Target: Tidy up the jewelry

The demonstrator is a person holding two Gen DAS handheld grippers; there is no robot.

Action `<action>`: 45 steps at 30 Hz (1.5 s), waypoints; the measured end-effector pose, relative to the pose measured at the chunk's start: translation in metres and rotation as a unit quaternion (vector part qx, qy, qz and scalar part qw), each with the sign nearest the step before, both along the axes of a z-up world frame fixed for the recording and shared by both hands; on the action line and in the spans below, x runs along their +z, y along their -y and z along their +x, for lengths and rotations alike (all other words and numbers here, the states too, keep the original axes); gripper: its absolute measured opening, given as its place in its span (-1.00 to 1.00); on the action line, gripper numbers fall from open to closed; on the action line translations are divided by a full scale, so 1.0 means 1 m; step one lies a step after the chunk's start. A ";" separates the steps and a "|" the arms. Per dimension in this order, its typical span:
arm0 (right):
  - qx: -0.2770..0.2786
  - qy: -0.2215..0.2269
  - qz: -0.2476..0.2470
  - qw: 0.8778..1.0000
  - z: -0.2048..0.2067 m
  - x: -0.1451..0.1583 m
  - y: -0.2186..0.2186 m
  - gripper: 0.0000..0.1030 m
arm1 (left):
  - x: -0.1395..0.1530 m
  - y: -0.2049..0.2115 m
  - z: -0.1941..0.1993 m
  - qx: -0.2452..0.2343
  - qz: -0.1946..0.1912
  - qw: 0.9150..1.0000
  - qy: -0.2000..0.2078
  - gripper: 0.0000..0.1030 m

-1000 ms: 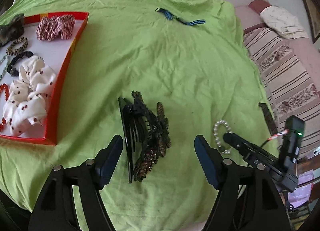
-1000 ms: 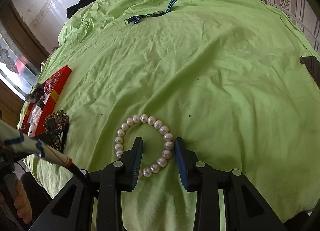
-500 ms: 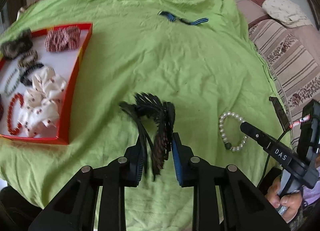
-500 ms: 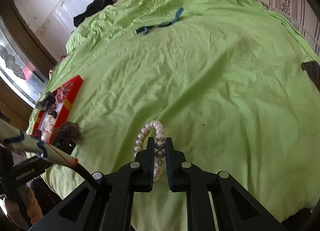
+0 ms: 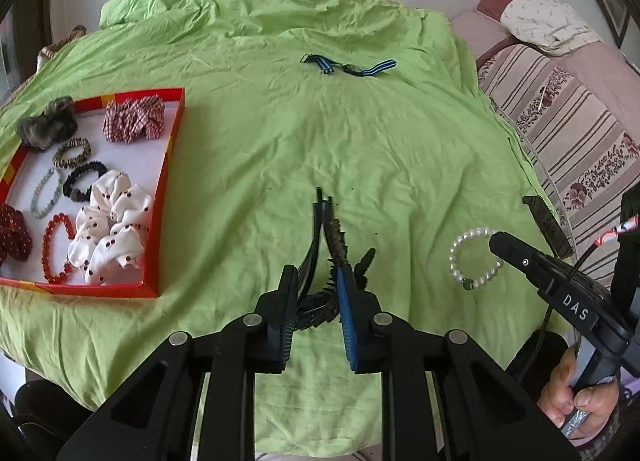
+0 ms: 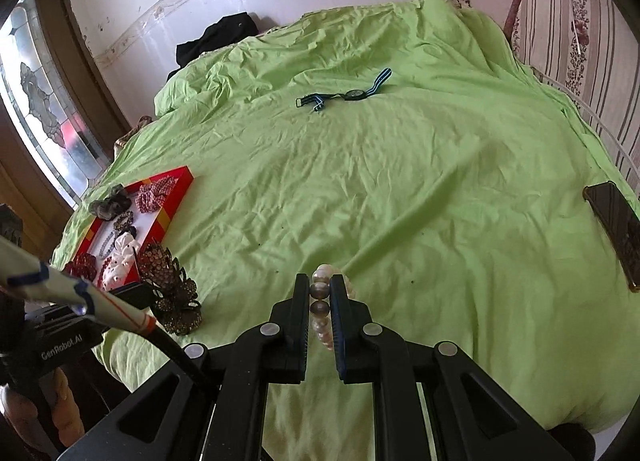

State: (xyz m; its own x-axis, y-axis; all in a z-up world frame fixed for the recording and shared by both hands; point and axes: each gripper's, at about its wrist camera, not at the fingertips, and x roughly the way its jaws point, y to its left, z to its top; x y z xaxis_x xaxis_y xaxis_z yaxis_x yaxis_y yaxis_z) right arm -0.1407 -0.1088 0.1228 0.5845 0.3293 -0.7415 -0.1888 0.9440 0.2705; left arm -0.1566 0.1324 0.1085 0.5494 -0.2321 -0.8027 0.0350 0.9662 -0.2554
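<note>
My left gripper (image 5: 318, 281) is shut on a black and brown butterfly hair claw (image 5: 330, 233) and holds it above the green bedsheet (image 5: 360, 141); the claw also shows in the right wrist view (image 6: 170, 289). My right gripper (image 6: 319, 293) is shut on a white pearl bracelet (image 6: 320, 289), lifted off the sheet; it also shows in the left wrist view (image 5: 474, 257). A red tray (image 5: 166, 177) at the left holds scrunchies and bead bracelets.
A watch with a blue striped strap (image 5: 348, 67) lies far back on the sheet, also in the right wrist view (image 6: 348, 95). A dark phone (image 6: 616, 229) lies at the bed's right edge. A striped sofa (image 5: 568, 117) stands to the right.
Both grippers closed, the left on the hair claw and the right on the pearl bracelet, and both lifted their loads off the sheet.
</note>
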 end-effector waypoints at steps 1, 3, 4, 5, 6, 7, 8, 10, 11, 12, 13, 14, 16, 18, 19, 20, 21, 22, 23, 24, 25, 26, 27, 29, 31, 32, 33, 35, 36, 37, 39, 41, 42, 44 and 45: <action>0.000 -0.003 -0.004 1.000 0.000 -0.003 -0.001 -0.78 | -0.001 -0.001 0.000 0.000 -0.003 1.000 -0.002 -0.45; -0.001 -0.008 -0.008 1.000 0.000 -0.008 -0.001 -0.78 | -0.003 -0.002 0.000 0.001 -0.001 1.000 -0.002 -0.14; -0.002 -0.012 -0.008 1.000 0.001 -0.011 0.000 -0.78 | -0.005 -0.001 -0.001 0.000 0.002 1.000 -0.001 0.03; -0.003 -0.016 -0.007 1.000 0.002 -0.014 0.001 -0.78 | -0.006 0.001 -0.001 -0.002 0.003 1.000 0.000 0.09; -0.005 -0.020 -0.005 1.000 0.003 -0.017 0.002 -0.78 | -0.008 0.003 -0.001 -0.007 0.003 1.000 0.001 0.10; -0.007 -0.025 -0.003 1.000 0.004 -0.021 0.004 -0.78 | -0.011 0.007 0.000 -0.015 0.004 1.000 -0.001 0.10; -0.008 -0.028 -0.002 1.000 0.005 -0.024 0.005 -0.78 | -0.014 0.009 0.001 -0.020 0.007 1.000 -0.002 0.11; -0.012 -0.035 0.003 0.999 0.007 -0.029 0.009 -0.78 | -0.019 0.017 0.003 -0.032 0.014 0.999 -0.004 0.14; -0.014 -0.039 0.005 0.999 0.008 -0.033 0.011 -0.78 | -0.022 0.022 0.005 -0.039 0.023 0.999 -0.005 0.14; -0.016 -0.042 0.007 0.999 0.009 -0.036 0.013 -0.78 | -0.026 0.027 0.007 -0.048 0.033 0.998 -0.004 0.14; -0.018 -0.045 0.008 0.999 0.010 -0.038 0.015 -0.78 | -0.028 0.032 0.008 -0.057 0.041 0.998 -0.002 0.14; -0.020 -0.048 0.011 0.999 0.011 -0.040 0.018 -0.78 | -0.029 0.036 0.009 -0.065 0.047 0.997 0.000 0.14; -0.021 -0.054 0.016 0.998 0.012 -0.047 0.022 -0.77 | -0.032 0.042 0.011 -0.081 0.057 0.995 0.003 0.14; -0.024 -0.060 0.016 0.998 0.014 -0.052 0.025 -0.77 | -0.034 0.046 0.015 -0.093 0.077 0.993 0.006 0.14; -0.028 -0.064 0.016 0.997 0.016 -0.056 0.027 -0.77 | -0.034 0.047 0.018 -0.095 0.089 0.991 0.007 0.14; -0.031 -0.070 0.016 0.997 0.017 -0.060 0.029 -0.76 | -0.034 0.048 0.021 -0.096 0.100 0.990 0.010 0.14; -0.035 -0.076 0.018 0.996 0.019 -0.064 0.032 -0.74 | -0.032 0.047 0.024 -0.096 0.105 0.990 0.015 0.14; -0.036 -0.079 0.020 0.996 0.020 -0.066 0.034 -0.66 | -0.031 0.046 0.026 -0.096 0.106 0.990 0.019 0.14; -0.037 -0.083 0.023 0.996 0.021 -0.069 0.035 -0.63 | -0.028 0.045 0.030 -0.098 0.109 0.989 0.024 0.15; -0.035 -0.084 0.026 0.995 0.022 -0.071 0.036 -0.62 | -0.027 0.045 0.033 -0.102 0.113 0.988 0.028 0.16; -0.034 -0.084 0.027 0.996 0.023 -0.072 0.036 -0.61 | -0.026 0.046 0.035 -0.108 0.121 0.986 0.031 0.20; -0.032 -0.083 0.027 0.996 0.024 -0.073 0.036 -0.56 | -0.027 0.048 0.037 -0.114 0.130 0.984 0.034 0.22; -0.030 -0.082 0.028 0.996 0.024 -0.073 0.036 -0.53 | -0.027 0.050 0.040 -0.121 0.140 0.982 0.036 0.22; -0.026 -0.079 0.026 0.996 0.025 -0.075 0.034 -0.47 | -0.030 0.056 0.047 -0.137 0.156 0.978 0.035 0.25; -0.021 -0.076 0.016 0.997 0.026 -0.077 0.031 -0.47 | -0.036 0.060 0.054 -0.149 0.159 0.976 0.026 0.25; -0.019 -0.075 0.011 0.997 0.026 -0.077 0.029 -0.47 | -0.039 0.062 0.057 -0.153 0.158 0.975 0.018 0.25; -0.017 -0.073 0.007 0.997 0.027 -0.078 0.028 -0.47 | -0.042 0.064 0.059 -0.157 0.154 0.975 0.011 0.25; -0.013 -0.067 -0.004 0.998 0.027 -0.077 0.024 -0.47 | -0.049 0.066 0.061 -0.159 0.150 0.976 -0.002 0.24; -0.010 -0.066 -0.011 0.998 0.027 -0.077 0.022 -0.47 | -0.053 0.068 0.062 -0.157 0.154 0.975 -0.010 0.21; -0.008 -0.063 -0.017 0.998 0.026 -0.077 0.020 -0.54 | -0.056 0.069 0.062 -0.154 0.156 0.975 -0.016 -0.02; -0.003 -0.059 -0.024 0.998 0.027 -0.075 0.017 -0.78 | -0.059 0.069 0.063 -0.150 0.136 0.979 -0.030 -0.28; -0.006 -0.057 -0.022 0.998 0.027 -0.070 0.017 -0.78 | -0.056 0.066 0.060 -0.134 0.124 0.983 -0.029 -0.31; -0.007 -0.055 -0.021 0.998 0.026 -0.068 0.017 -0.78 | -0.053 0.064 0.058 -0.126 0.119 0.984 -0.026 -0.31; -0.008 -0.044 -0.024 0.999 0.024 -0.059 0.016 -0.79 | -0.045 0.061 0.052 -0.116 0.107 0.987 -0.020 -0.34; -0.008 -0.039 -0.027 0.999 0.023 -0.055 0.015 -0.79 | -0.041 0.058 0.050 -0.111 0.100 0.989 -0.016 -0.35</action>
State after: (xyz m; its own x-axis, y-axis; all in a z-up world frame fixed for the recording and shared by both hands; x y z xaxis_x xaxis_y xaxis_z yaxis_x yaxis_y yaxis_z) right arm -0.1172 -0.1234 0.0677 0.5289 0.2782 -0.8018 -0.1542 0.9605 0.2316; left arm -0.1070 0.0741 0.0677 0.4764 -0.1786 -0.8609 0.2468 0.9669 -0.0640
